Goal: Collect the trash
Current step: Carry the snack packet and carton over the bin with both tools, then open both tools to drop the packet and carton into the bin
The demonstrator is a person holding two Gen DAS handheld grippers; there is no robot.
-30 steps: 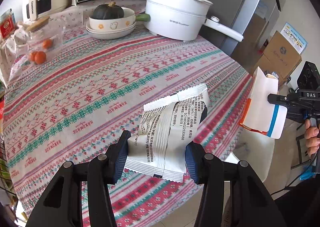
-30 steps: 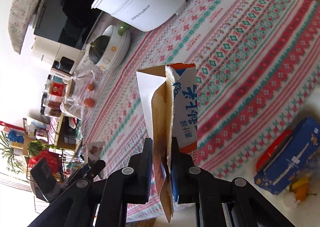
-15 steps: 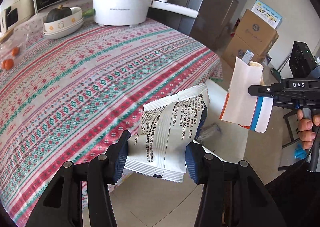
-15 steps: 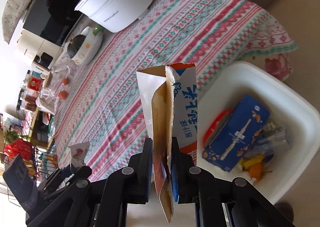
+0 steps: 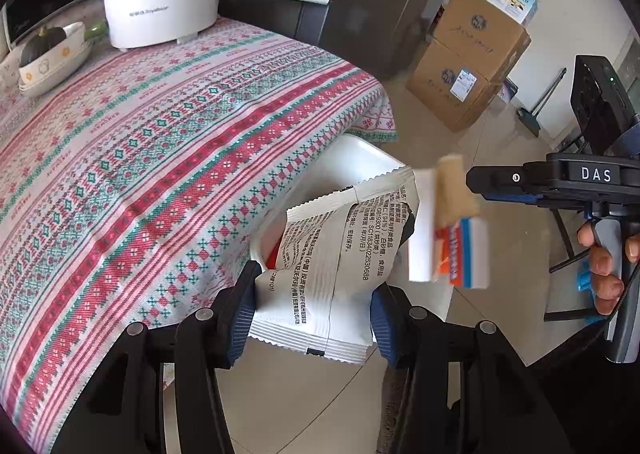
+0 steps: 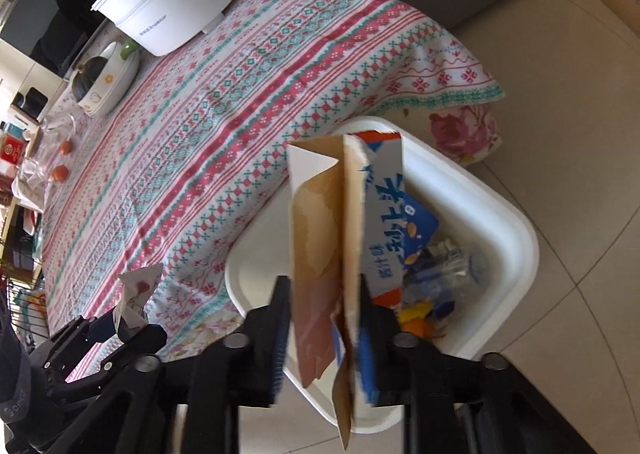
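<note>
My left gripper (image 5: 312, 314) fingers clamp a light, crinkly wrapper (image 5: 340, 254) at its lower edge. My right gripper (image 6: 324, 314) fingers have just been opening, so the torn, floppy carton (image 6: 344, 238) between them hangs loose above the bin (image 6: 500, 205), off the surface's corner.

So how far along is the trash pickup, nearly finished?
Well along. The white bin by the table already holds wrappers and a blue packet. The right gripper has just been opening, and its torn carton hangs over the bin. The left gripper clamps a white snack bag, which goes next.
</note>
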